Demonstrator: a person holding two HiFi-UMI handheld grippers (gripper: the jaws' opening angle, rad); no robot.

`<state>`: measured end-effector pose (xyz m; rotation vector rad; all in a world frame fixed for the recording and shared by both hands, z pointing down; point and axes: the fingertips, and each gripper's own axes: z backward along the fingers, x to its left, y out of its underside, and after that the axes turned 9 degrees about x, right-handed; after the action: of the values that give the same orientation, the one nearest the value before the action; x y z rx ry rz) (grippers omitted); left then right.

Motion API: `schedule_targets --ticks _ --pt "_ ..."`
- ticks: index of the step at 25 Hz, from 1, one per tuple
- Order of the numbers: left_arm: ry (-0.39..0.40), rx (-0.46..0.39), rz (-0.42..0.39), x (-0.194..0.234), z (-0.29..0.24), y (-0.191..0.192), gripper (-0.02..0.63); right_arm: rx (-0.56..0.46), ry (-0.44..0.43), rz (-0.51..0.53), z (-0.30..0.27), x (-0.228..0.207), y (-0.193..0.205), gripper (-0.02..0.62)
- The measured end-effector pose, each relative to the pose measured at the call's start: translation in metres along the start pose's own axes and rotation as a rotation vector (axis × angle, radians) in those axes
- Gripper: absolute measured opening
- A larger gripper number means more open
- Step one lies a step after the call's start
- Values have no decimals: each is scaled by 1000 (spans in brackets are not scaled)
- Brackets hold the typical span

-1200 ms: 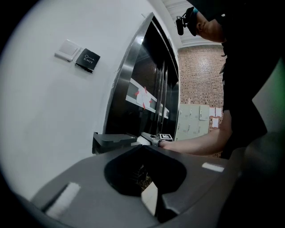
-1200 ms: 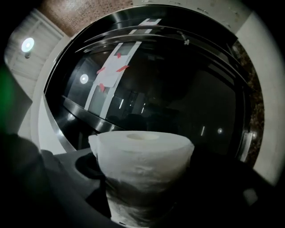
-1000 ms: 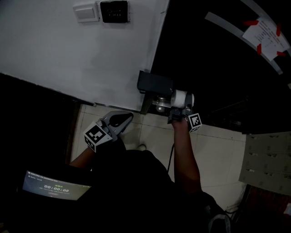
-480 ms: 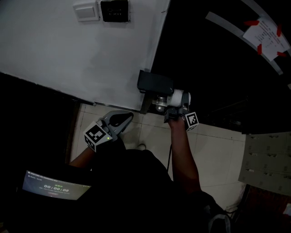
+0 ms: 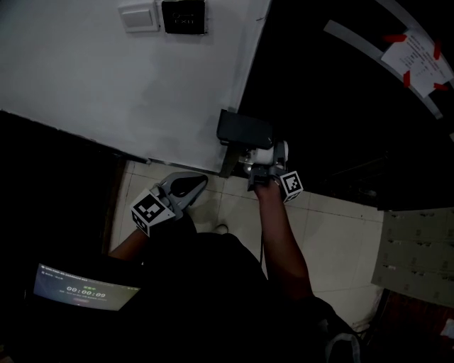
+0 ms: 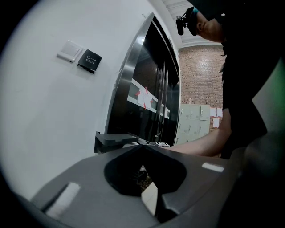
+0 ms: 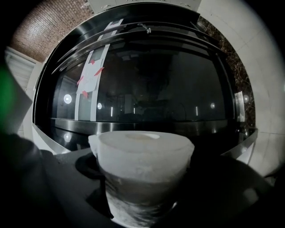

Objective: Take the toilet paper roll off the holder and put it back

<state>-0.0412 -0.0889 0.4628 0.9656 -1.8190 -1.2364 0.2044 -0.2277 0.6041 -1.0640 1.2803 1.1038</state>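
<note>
A white toilet paper roll [image 7: 143, 171] fills the right gripper view, held between the dark jaws. In the head view my right gripper [image 5: 265, 169] is shut on the roll [image 5: 265, 153], right beside the dark wall holder [image 5: 243, 130] and its shiny metal arm [image 5: 247, 163]. Whether the roll sits on the arm is hidden. My left gripper [image 5: 187, 187] hangs lower left over the tiled floor, jaws together and nothing in them. The left gripper view shows the holder [image 6: 114, 140] ahead and the person's right forearm [image 6: 200, 144] reaching to it.
The holder sits on a white wall [image 5: 128, 85] at the edge of a black glass door [image 5: 340, 92] with taped paper notices [image 5: 413, 53]. A switch plate [image 5: 137, 15] and a black exit button [image 5: 182, 14] are higher on the wall. Grey lockers [image 5: 415, 252] stand at right.
My right gripper has carried the roll leftward, closer to the holder's metal arm. The left gripper has stayed where it was.
</note>
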Motion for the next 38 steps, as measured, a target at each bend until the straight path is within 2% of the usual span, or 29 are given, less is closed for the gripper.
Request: schedule_targets --ticks 18,29,38 --pt "-26 2 9 4 5 1 0 33 100 32 -17 5 83 476" --pt "-28 5 11 4 3 -3 2 3 103 22 -13 7 93 476" --pt "-21 7 9 2 1 -5 0 43 38 24 -13 9 96 479"
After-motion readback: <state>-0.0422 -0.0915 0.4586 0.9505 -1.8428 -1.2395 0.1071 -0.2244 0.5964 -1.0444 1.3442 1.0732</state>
